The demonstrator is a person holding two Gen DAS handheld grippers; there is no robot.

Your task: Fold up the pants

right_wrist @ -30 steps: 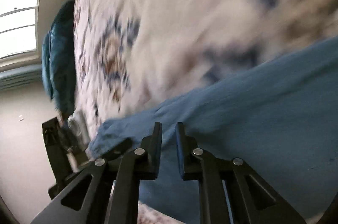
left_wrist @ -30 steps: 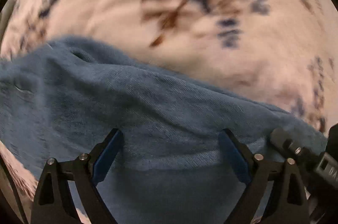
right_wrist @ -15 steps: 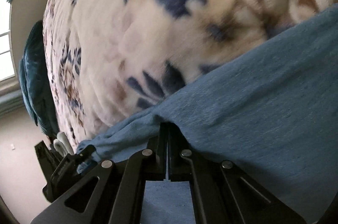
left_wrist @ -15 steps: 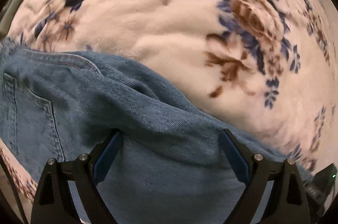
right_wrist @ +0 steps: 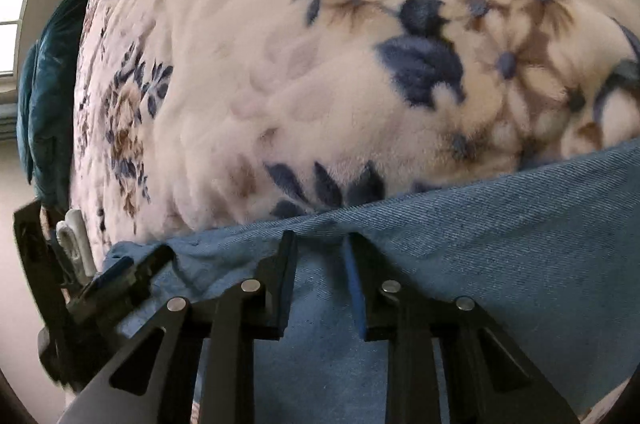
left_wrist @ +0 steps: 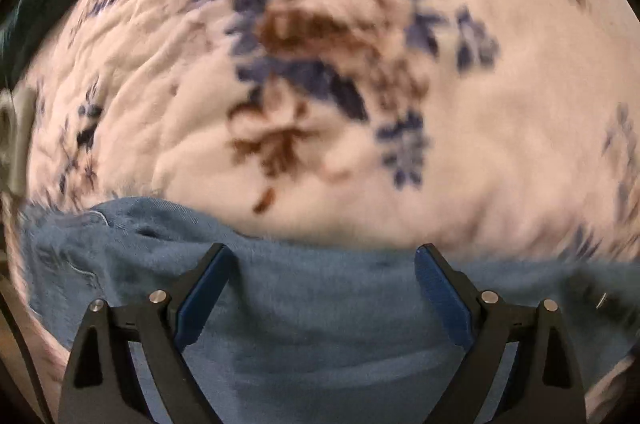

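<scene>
**Both grippers over the jeans on a flowered blanket**

The jeans point(left_wrist: 320, 324) lie on a cream blanket point(left_wrist: 500, 143) printed with blue and brown flowers; in the left wrist view the denim fills the lower part of the frame, its folded edge running across just at the fingertips, with a rumpled, stitched corner at the left; this view is blurred. The left gripper point(left_wrist: 322, 260) points down at the cloth with its jaws spread wide; the blue pads point(left_wrist: 200, 300) stand well apart and nothing is pinched between them, the denim simply lying below.

In the right wrist view the jeans point(right_wrist: 500, 264) cover the lower right, their edge slanting up towards the right against the blanket point(right_wrist: 280, 83). The right gripper point(right_wrist: 318, 244) sits at that edge, its jaws having just been opening; they now stand a little apart, with denim showing in the gap but the pads not pressing on it. At the lower left of this view the left gripper point(right_wrist: 120, 276) is seen over the corner of the cloth; beyond it a dark teal cloth point(right_wrist: 52, 83) hangs at the far side of the bed, near a bright window point(right_wrist: 16, 3).
</scene>
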